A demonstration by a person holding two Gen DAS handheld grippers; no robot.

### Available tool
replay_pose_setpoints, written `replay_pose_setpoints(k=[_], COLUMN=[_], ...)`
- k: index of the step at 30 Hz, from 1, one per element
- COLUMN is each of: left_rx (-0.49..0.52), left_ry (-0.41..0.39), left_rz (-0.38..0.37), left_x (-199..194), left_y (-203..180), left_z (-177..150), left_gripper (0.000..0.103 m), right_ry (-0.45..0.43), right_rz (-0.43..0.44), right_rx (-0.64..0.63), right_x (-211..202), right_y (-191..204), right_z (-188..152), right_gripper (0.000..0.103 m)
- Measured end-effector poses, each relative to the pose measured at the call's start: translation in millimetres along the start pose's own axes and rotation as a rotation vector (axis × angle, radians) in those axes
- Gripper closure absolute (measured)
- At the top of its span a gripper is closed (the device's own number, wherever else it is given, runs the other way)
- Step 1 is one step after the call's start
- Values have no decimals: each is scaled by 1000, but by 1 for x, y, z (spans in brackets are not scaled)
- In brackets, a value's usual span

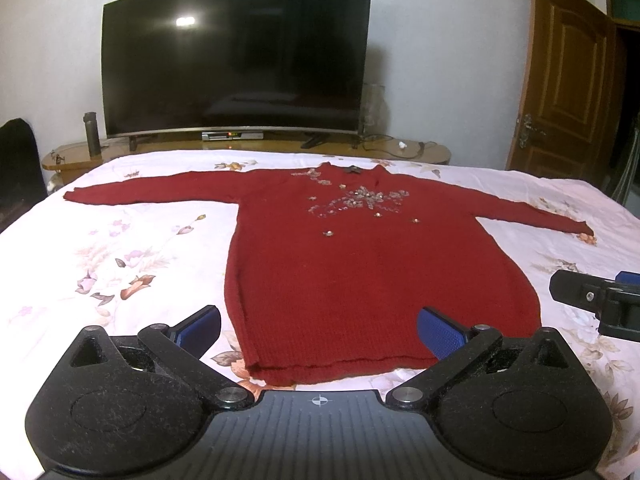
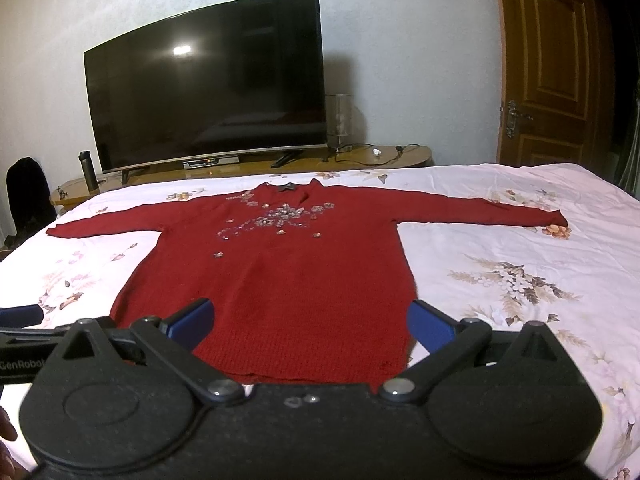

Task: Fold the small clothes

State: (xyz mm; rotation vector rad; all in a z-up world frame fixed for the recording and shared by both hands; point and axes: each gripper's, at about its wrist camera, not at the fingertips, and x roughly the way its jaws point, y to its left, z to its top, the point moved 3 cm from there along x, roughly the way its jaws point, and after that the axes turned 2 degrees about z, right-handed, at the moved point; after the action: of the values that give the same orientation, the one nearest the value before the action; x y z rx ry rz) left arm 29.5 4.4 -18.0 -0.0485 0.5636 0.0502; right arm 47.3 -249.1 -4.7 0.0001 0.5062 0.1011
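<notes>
A dark red knitted sweater (image 1: 360,272) with beaded flowers on the chest lies flat and face up on the bed, both sleeves spread out sideways; it also shows in the right wrist view (image 2: 280,280). My left gripper (image 1: 320,330) is open and empty, hovering just before the sweater's bottom hem. My right gripper (image 2: 310,326) is open and empty, also at the hem, towards its right side. The right gripper's body (image 1: 600,300) shows at the right edge of the left wrist view.
The bed has a white floral sheet (image 1: 132,256). Beyond it stands a wooden TV bench (image 1: 256,148) with a large dark TV (image 1: 236,60), a dark bottle (image 1: 92,134) and a glass jar (image 1: 374,106). A brown door (image 1: 560,76) is at the right.
</notes>
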Motion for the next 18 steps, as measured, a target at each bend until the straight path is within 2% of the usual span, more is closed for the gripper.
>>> replay_pose_setpoints(k=[18], left_rx=[-11], left_ry=[22], left_rz=[-3], left_x=[5], left_y=[-3], left_z=[1], left_gripper=[0], right_ry=[6], right_rz=[8], right_rx=[-4], right_x=[3], right_y=[1], right_z=[-1], right_gripper=[0])
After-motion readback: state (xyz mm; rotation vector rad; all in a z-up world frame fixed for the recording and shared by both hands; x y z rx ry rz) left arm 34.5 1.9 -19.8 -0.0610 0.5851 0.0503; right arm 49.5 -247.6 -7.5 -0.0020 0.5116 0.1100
